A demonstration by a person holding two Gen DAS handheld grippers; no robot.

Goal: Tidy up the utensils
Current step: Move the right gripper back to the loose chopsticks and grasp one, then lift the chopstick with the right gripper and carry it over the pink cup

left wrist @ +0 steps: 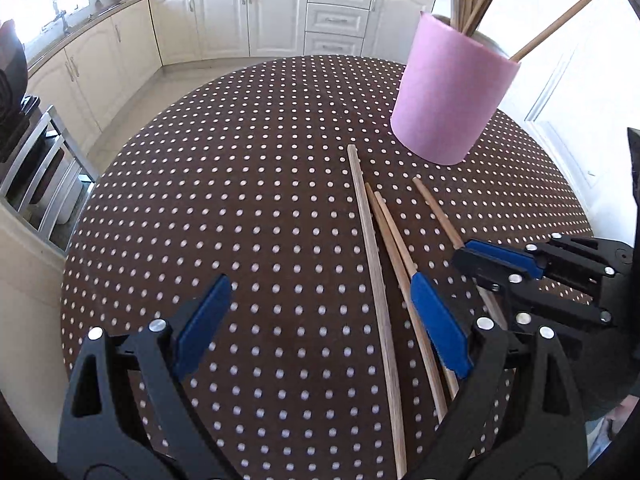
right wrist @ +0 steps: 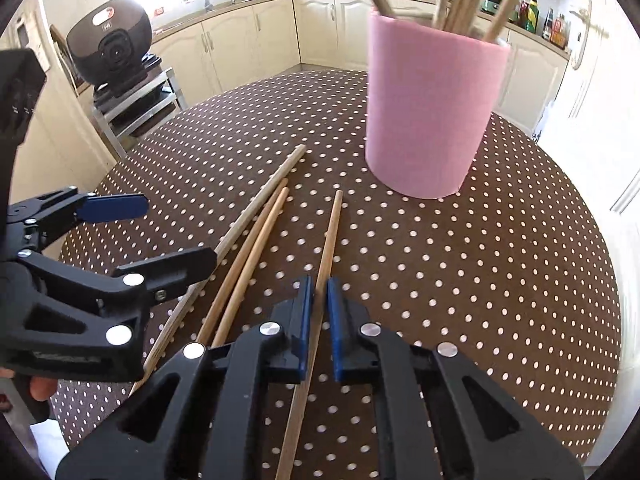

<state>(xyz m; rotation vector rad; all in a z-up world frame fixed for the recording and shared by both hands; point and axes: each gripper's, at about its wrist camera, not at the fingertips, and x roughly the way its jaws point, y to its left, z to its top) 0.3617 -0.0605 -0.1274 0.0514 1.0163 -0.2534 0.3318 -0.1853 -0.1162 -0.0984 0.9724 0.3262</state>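
Chopsticks are the job: four lie loose on the dotted tabletop [right wrist: 500, 280], all on the near side of the pink cup [right wrist: 428, 116], which already holds several upright. The right claw [right wrist: 319, 320] straddles the stick [right wrist: 330, 236] lying nearest the cup's front; its pads sit narrowly apart on either side of the wood, not visibly pinching yet. The left claw [left wrist: 320, 320] hangs spread wide over the other three sticks [left wrist: 380, 248], gripping nothing.

To do this step well, I would close the right claw squarely across the stick, low enough to catch it against the tabletop, near its middle so it does not swing. Lift it level, tip it upright, then lower the end into the cup's mouth without knocking the leaning sticks.
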